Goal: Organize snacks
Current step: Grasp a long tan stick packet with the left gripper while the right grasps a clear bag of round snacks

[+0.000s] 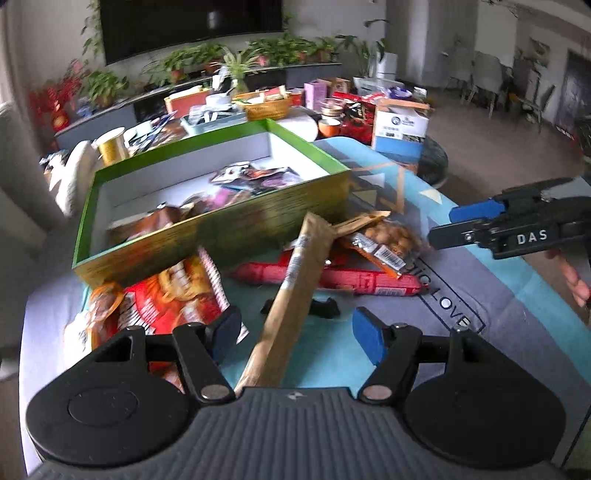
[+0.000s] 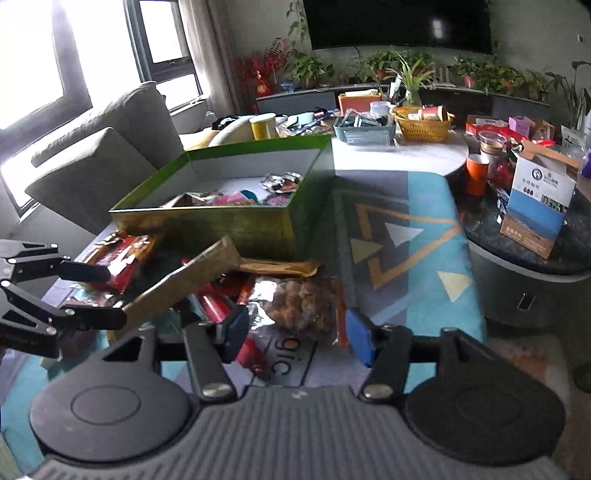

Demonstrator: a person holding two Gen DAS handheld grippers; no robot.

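Left wrist view: my left gripper point(image 1: 293, 328) is sitting wide open around a long brown packet point(image 1: 295, 284), not pinching it; my right gripper point(image 2: 293, 334), also spread, is hovering over peanuts point(image 2: 303, 306) beside the green box point(image 1: 221, 221), where snacks are going.

Dark TV screen point(image 2: 400, 24) on pale far wall, straight ahead beyond jaws. Row of potted plants point(image 2: 406, 68) along low grey console point(image 2: 295, 99) under it. Bright windows point(image 2: 55, 55) far left of right jaws, daylight strong (panes blown out). Grey sofa point(image 2: 99, 147) left of jaws, below windows. Round dark side table point(image 2: 524, 258) right of jaws, cluttered. Pale chairs point(image 1: 484, 77) far right of left jaws. Brownish floor point(image 1: 498, 147) beyond.
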